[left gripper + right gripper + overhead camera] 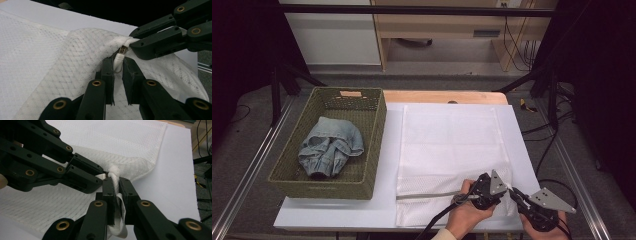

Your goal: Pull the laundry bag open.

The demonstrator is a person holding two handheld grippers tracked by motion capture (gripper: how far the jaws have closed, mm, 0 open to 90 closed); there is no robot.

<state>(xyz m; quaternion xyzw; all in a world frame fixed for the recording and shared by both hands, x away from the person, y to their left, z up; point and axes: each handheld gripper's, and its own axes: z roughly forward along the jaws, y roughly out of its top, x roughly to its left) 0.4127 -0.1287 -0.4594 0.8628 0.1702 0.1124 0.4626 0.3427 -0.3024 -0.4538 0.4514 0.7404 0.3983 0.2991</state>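
Left gripper (117, 72) clamped on the small white plastic zipper pull (118, 61) of the white mesh laundry bag (452, 150); the pull sits upright between its pads. Right gripper (117, 195) pinched tight on a bunched fold of the bag's white fabric edge (116, 176), right beside the zipper end. In the high view both grippers meet at the bag's near right corner, left gripper (498, 192) almost touching right gripper (514, 194). That corner is lifted slightly; the rest of the bag lies flat on the white bench (337, 215).

Step in hand looks like opening the zipper. To do it well: right holds the corner steady as an anchor, left draws the pull along the zipper line (427, 196) toward the bag's left, low and straight, no twisting, mesh kept taut so the slider doesn't snag.

Further out: the green woven basket (377, 150) at left holds the crumpled light-blue denim garment (329, 147), well apart from the bag.
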